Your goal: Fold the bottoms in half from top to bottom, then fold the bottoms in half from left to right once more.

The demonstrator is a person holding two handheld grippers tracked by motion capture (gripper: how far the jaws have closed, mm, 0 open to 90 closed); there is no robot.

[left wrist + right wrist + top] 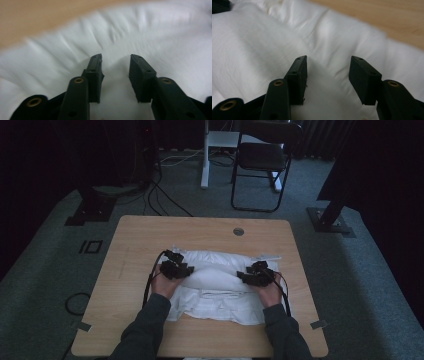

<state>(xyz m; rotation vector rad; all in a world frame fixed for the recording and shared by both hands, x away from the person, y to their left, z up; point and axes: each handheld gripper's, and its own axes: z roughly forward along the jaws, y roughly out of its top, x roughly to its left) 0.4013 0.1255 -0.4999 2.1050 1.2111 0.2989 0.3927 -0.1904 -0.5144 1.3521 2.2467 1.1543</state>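
Right now my left gripper (pixel 184 268) and my right gripper (pixel 248 275) both sit over the soft white cloth garment (pixel 215 287), one at each side of its puffed-up middle fold. Both grippers have their jaws spread apart, with nothing pinched between them. I see white cloth under each one. The garment lies bunched in the middle of the light wooden tabletop (pixel 135 240), close to my side.

The high view looks forward and down from above the near edge of the light wooden table (pixel 150 230). Each gripper view looks along its own black jaws, close over the crumpled white cloth (pixel 150 32), which all three views share.
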